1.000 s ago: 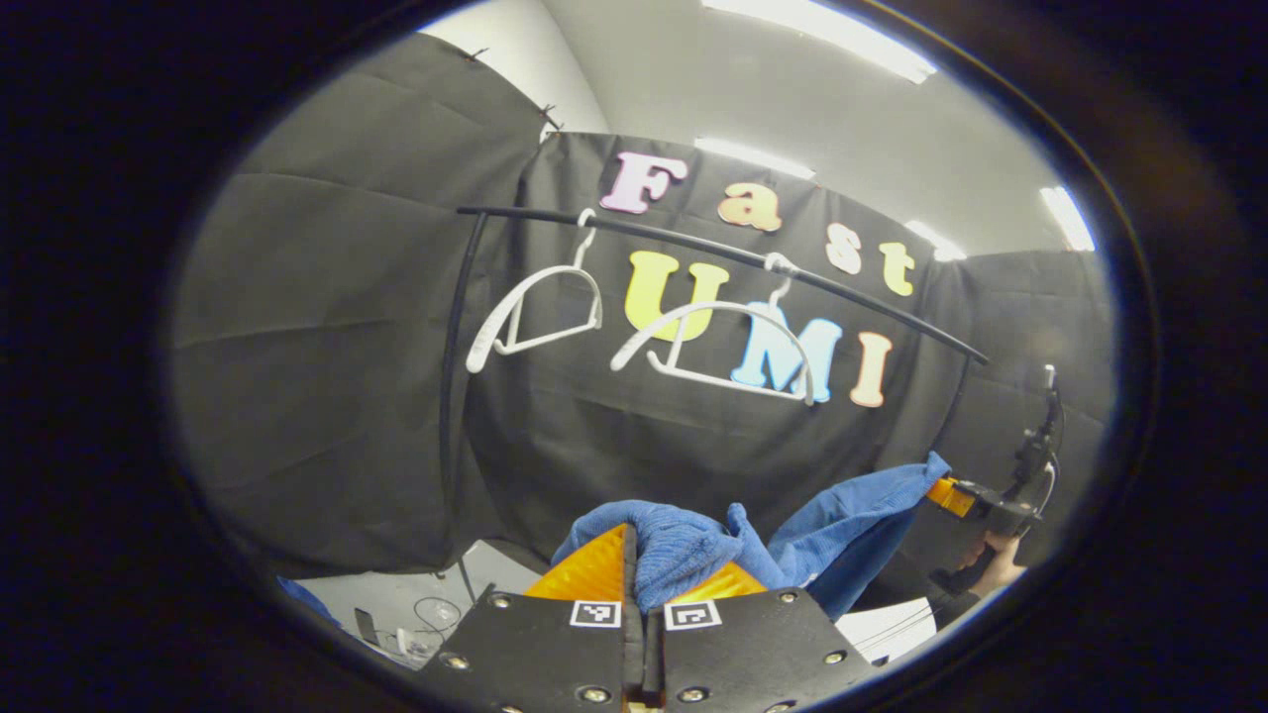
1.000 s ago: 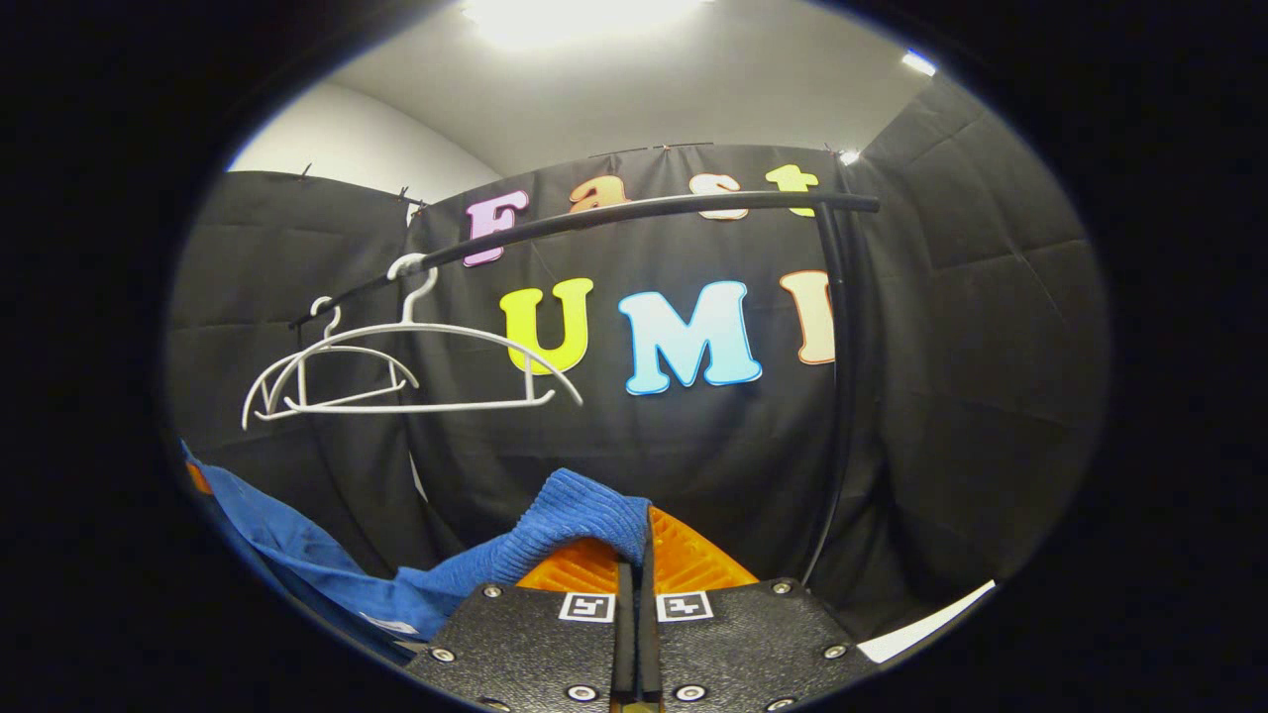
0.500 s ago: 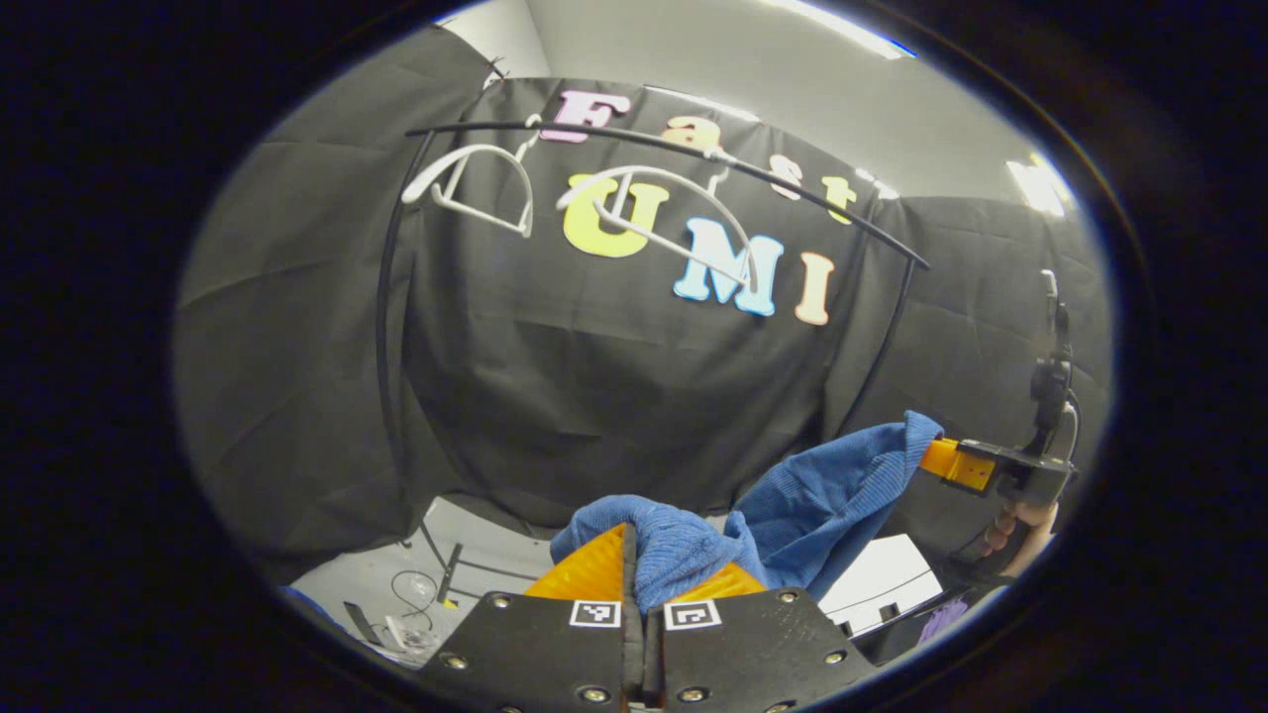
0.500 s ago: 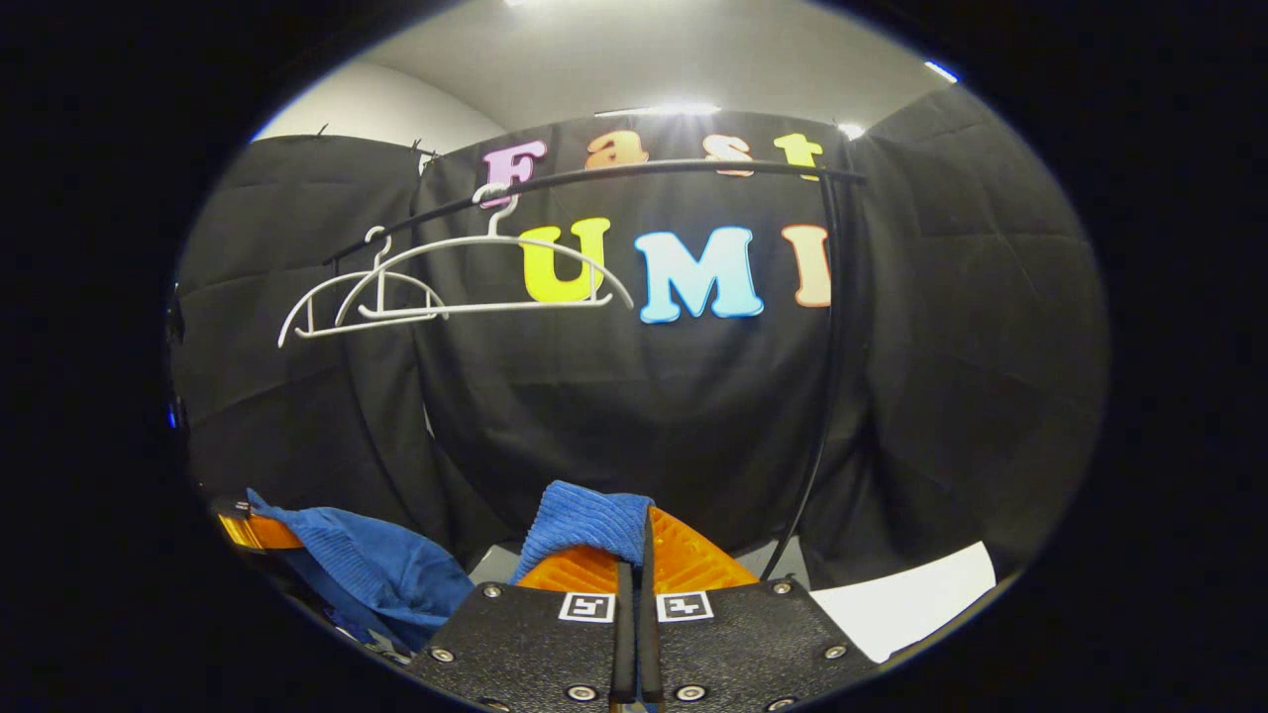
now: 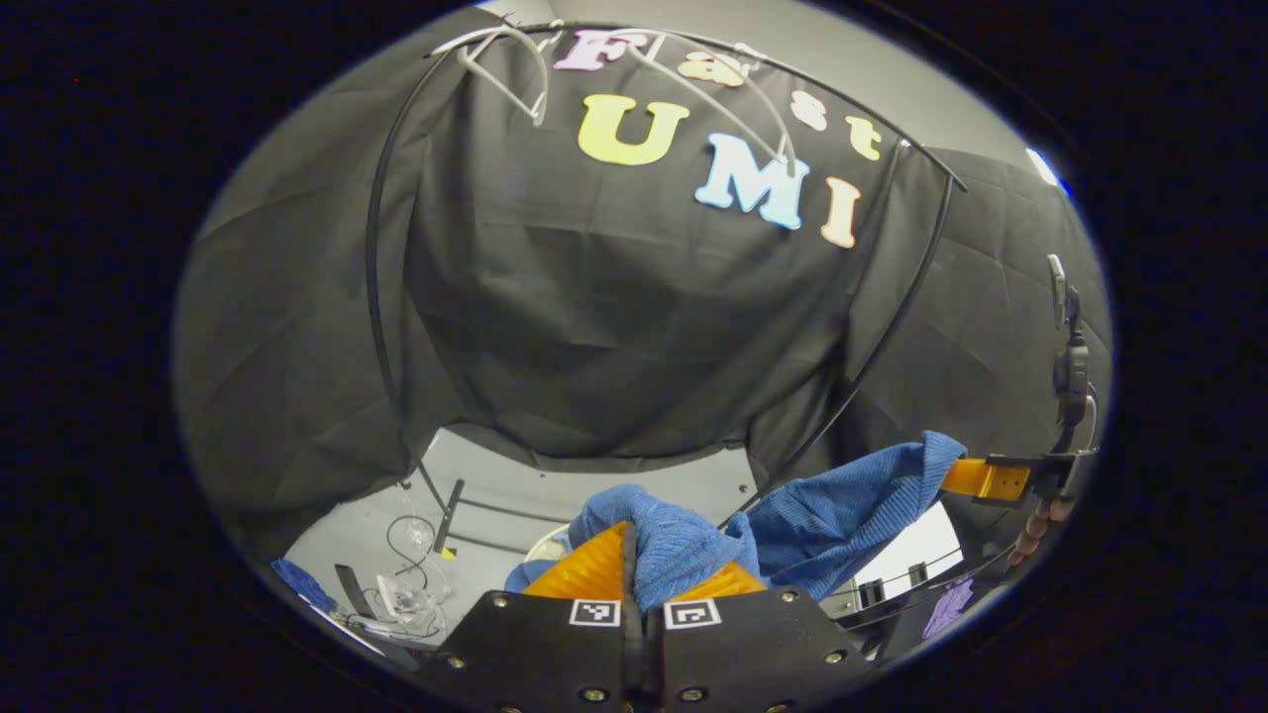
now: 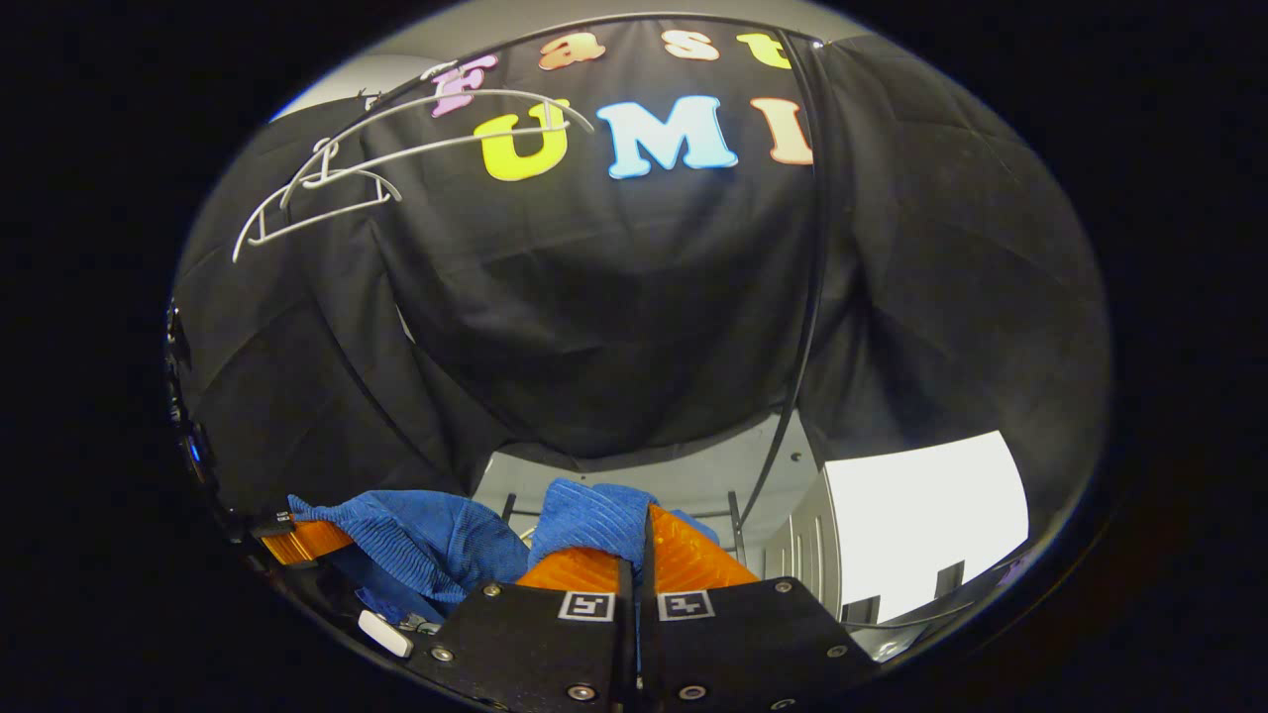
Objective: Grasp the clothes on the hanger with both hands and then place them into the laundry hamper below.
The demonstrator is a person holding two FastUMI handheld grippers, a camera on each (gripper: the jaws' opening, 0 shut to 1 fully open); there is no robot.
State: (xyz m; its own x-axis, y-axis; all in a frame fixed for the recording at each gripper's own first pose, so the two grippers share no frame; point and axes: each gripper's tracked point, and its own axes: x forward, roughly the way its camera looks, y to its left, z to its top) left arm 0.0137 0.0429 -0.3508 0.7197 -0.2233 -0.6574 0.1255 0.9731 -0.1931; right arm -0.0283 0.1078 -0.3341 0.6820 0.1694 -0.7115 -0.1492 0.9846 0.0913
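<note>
A blue ribbed garment (image 5: 832, 505) hangs slack between my two grippers, off the hangers. In the left gripper view, my left gripper (image 5: 644, 555) is shut on one bunched end of it. The right gripper (image 5: 976, 478), held by a hand at the far right, is clamped on the other end. In the right gripper view, my right gripper (image 6: 634, 540) is shut on a fold of the blue garment (image 6: 584, 515), and the left gripper (image 6: 302, 540) holds the other end low at the left. Two bare white hangers (image 6: 396, 149) hang on the black rail (image 5: 832, 94) high above. The hamper cannot be made out.
The black rack's uprights (image 5: 374, 257) and its foot bars (image 5: 451, 510) stand on the grey floor. Cables and small clutter (image 5: 406, 599) lie on the floor at lower left. A white-topped table or box (image 6: 916, 520) sits at lower right, with a purple item (image 5: 946, 604) near it.
Both grippers have dropped with the garment: the rail and hangers have slid to the top of both views, and the floor and rack feet have come into sight.
</note>
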